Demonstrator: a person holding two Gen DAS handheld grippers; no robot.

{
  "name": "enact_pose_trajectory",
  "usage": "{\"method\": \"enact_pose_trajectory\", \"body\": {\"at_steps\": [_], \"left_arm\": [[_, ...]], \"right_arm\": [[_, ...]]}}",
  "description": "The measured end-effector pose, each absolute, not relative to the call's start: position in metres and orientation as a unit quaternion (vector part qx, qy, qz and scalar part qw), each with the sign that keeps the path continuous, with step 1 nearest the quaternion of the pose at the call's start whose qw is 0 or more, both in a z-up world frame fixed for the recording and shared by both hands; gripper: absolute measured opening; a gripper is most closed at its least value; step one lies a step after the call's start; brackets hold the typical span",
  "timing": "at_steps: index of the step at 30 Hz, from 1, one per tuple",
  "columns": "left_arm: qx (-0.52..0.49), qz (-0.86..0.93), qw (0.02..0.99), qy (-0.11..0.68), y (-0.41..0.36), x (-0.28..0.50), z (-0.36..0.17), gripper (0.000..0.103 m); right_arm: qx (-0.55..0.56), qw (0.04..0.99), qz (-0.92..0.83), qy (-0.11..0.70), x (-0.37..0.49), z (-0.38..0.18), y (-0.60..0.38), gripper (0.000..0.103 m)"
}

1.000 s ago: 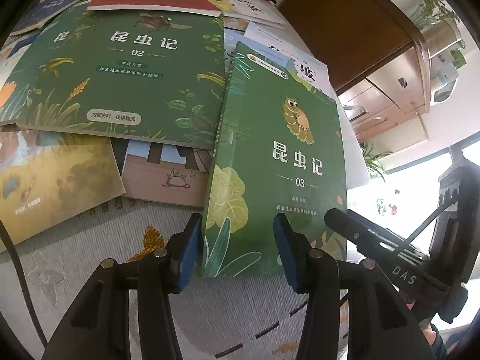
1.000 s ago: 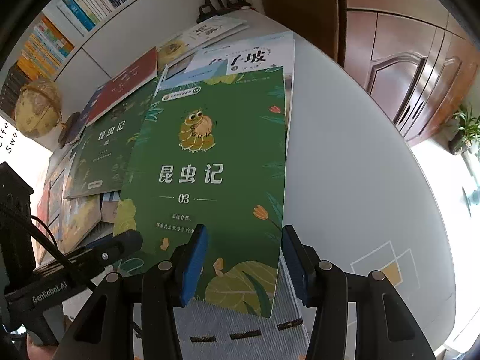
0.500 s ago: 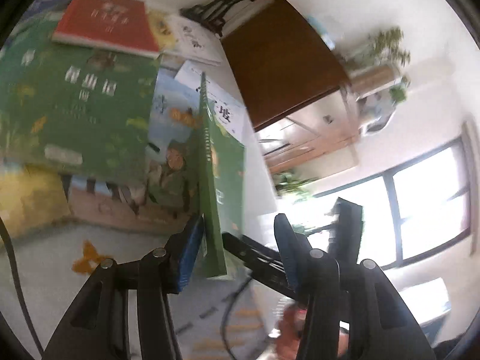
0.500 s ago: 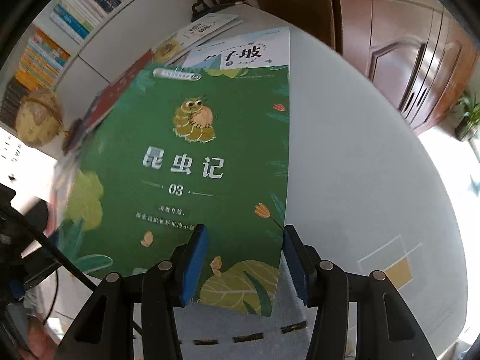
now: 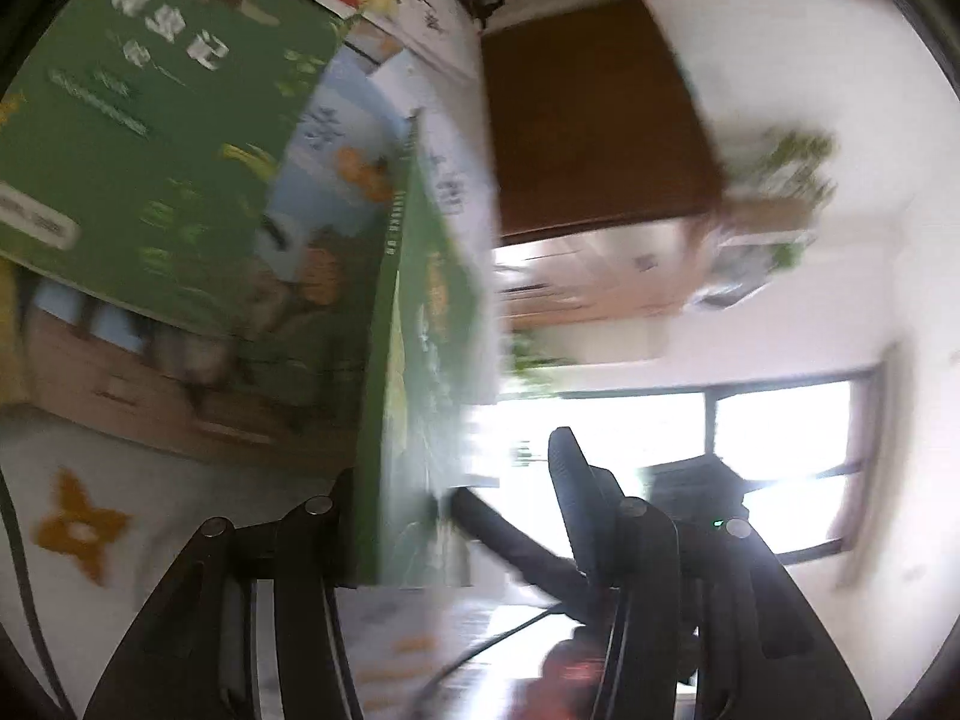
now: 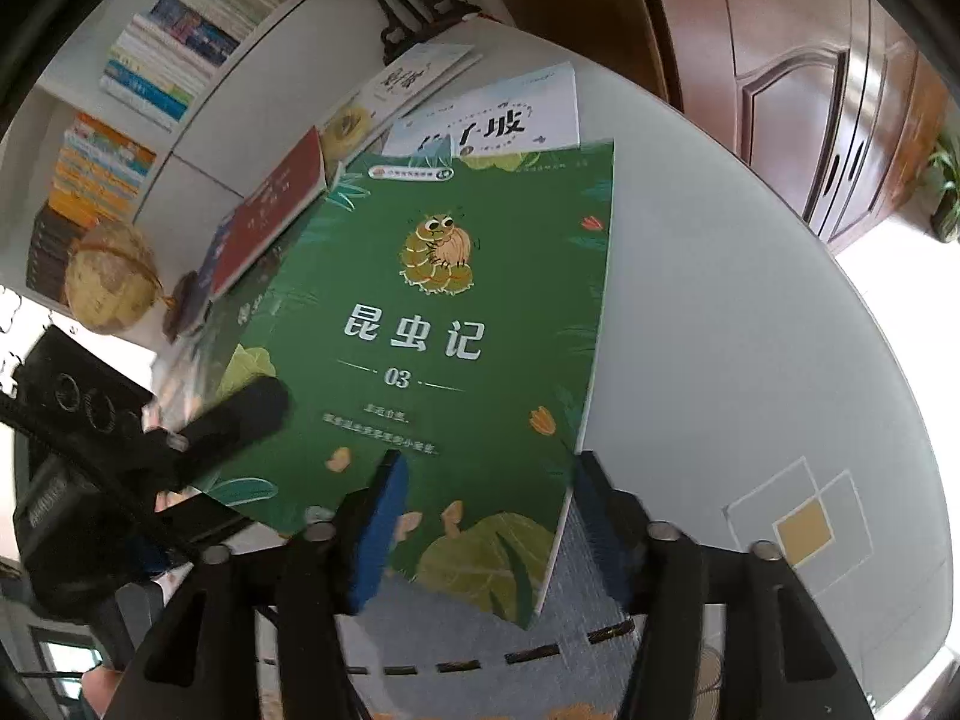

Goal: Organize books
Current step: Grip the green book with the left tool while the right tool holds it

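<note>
1. Green covers fill the left of the scene: a second green volume [image 5: 150, 138] lies flat among a loose overlapping spread of thin paperbacks, a red book [image 6: 270, 210] and white-covered ones beyond it, all on a pale round table [image 6: 750, 300] with a smooth matt top.
2. Next comes the left gripper [image 5: 456, 516]. Its view is badly blurred, but the green book numbered 03 [image 6: 432, 324] stands nearly edge-on against its left finger, with its far finger [image 6: 240, 420] lying over the cover in the other view; it looks clamped on the book's lower left corner.
3. In the middle, that book is tilted up off the pile, its glossy card cover flexing slightly, thin and flat with a soft spine.
4. To the right, the right gripper [image 6: 486, 522] straddles the book's lower edge; its blue-padded jaws are opening and no longer press the cover.
5. My reading: this is a handover in mid-sort, one book passing to the left gripper. The next move calls for a firm one-sided hold, since so limp a cover will droop, then setting it squarely with its matching volume.
</note>
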State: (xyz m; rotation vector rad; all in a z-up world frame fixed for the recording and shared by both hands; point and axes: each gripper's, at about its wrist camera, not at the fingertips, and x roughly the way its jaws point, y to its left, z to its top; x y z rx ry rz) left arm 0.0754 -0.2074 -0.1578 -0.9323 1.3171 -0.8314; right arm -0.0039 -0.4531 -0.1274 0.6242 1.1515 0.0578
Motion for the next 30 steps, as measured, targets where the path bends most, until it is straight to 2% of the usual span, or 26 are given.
{"method": "enact_pose_trajectory", "body": {"at_steps": [2,9,12,14,15,16,18,19,24,30], "left_arm": [[-0.444,-0.363,0.587,0.571,-0.209,0.078,-0.159,0.045],[-0.491,-0.366,0.545,0.572,-0.212,0.079,-0.164,0.045],[-0.502,-0.358,0.533,0.579,-0.213,0.078,-0.17,0.045],[-0.465,-0.351,0.561,0.588,-0.215,0.076,-0.164,0.045],[-0.438,-0.345,0.58,0.594,-0.216,0.076,-0.16,0.045],[-0.415,-0.338,0.596,0.598,-0.216,0.076,-0.156,0.045],[-0.36,-0.323,0.634,0.603,-0.219,0.075,-0.148,0.045],[-0.317,-0.313,0.659,0.606,-0.224,0.075,-0.143,0.045],[-0.085,-0.278,0.756,0.586,-0.263,0.059,-0.121,0.045],[0.029,-0.284,0.787,0.546,-0.287,0.04,-0.112,0.045]], "right_arm": [[0.328,0.782,0.043,0.528,-0.004,-0.13,-0.46,0.073],[0.488,0.71,0.096,0.498,-0.007,-0.16,-0.484,0.074],[0.522,0.695,0.108,0.482,-0.009,-0.166,-0.485,0.073],[0.522,0.702,0.104,0.473,-0.009,-0.163,-0.487,0.065],[0.512,0.709,0.098,0.474,-0.011,-0.159,-0.487,0.055],[0.503,0.716,0.097,0.475,-0.012,-0.156,-0.488,0.04],[0.479,0.729,0.095,0.479,-0.013,-0.151,-0.486,0.026],[0.469,0.735,0.093,0.481,-0.012,-0.148,-0.485,0.023],[0.339,0.792,0.072,0.502,-0.01,-0.124,-0.462,0.021],[0.211,0.827,0.071,0.516,-0.01,-0.111,-0.436,0.021]]}}
